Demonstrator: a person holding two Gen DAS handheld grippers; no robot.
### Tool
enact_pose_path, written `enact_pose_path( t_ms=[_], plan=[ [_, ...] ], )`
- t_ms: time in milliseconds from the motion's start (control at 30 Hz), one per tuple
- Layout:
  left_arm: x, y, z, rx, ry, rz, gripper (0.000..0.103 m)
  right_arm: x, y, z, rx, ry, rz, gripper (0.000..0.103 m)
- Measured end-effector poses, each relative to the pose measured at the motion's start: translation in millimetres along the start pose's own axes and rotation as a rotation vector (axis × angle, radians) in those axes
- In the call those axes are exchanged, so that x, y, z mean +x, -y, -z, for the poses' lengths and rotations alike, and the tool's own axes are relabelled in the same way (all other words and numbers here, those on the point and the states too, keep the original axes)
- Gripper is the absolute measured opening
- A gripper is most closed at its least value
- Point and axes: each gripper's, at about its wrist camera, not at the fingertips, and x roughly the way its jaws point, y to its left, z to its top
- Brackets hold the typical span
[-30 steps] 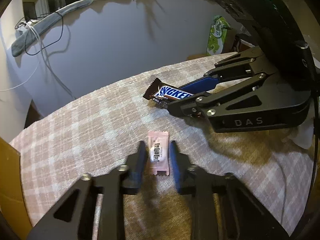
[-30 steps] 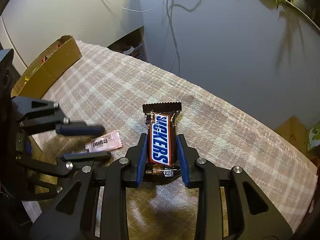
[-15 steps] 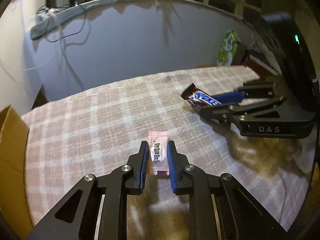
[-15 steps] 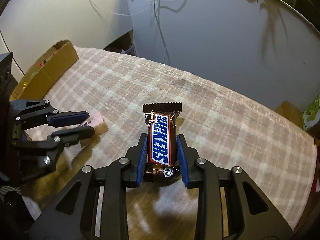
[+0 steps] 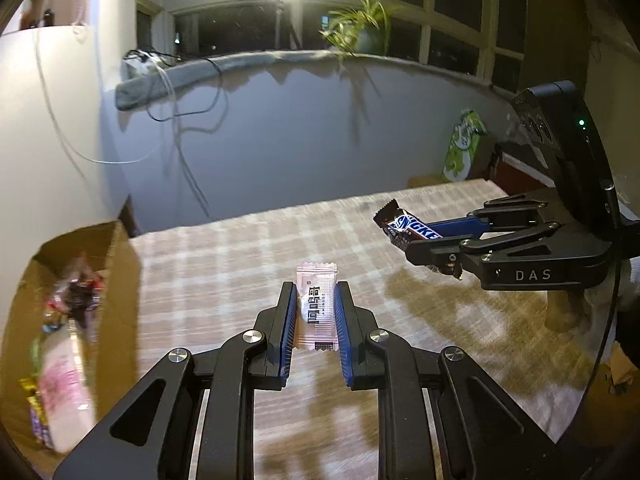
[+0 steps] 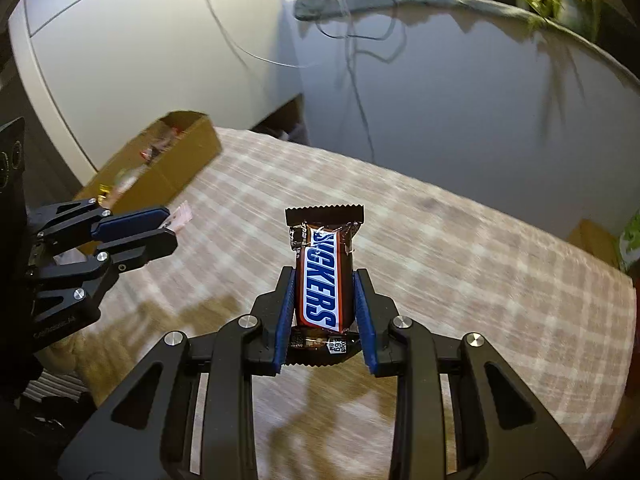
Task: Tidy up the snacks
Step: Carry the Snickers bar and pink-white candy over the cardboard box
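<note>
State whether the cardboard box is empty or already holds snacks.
It holds snacks: the box is open-topped, with several wrapped packets inside, blurred; the right view also shows wrappers in it.

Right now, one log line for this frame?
left claw: shut on pink candy | right claw: shut on Snickers bar | cardboard box: holds snacks

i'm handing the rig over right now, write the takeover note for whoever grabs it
Left gripper: shut on the small pink plastic candy sachet, held above the checked tablecloth.
Right gripper: shut on the brown Snickers bar, also held clear of the cloth.
Open brown cardboard box: at the left end of the table, already holding several wrapped snacks; contents blurred.
Done: both snacks picked up.
Left: carry each to the box and release; the left gripper is the nearer one. No other loose snacks show on the cloth in these views.
</note>
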Motion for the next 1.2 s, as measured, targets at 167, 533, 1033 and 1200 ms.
enact_pose_path(
  t_ms=[167, 533, 1033, 1200],
  plan=[
    [-19, -27, 3, -0.030, 0.026, -0.047, 0.017, 1, -38, -23, -0.047, 0.027, -0.043, 0.030],
    [-54, -91, 10, -0.088, 0.072, -0.132, 0.017, 32, -115, -68, -0.131, 0.037, -0.103, 0.030],
    [-76, -163, 29, -0.180, 0.091, -0.214, 0.017, 85, -186, -108, -0.194, 0.013, -0.151, 0.030],
    [-79, -180, 37, -0.208, 0.088, -0.234, 0.017, 105, -205, -117, -0.212, -0.003, -0.162, 0.030]
  ],
)
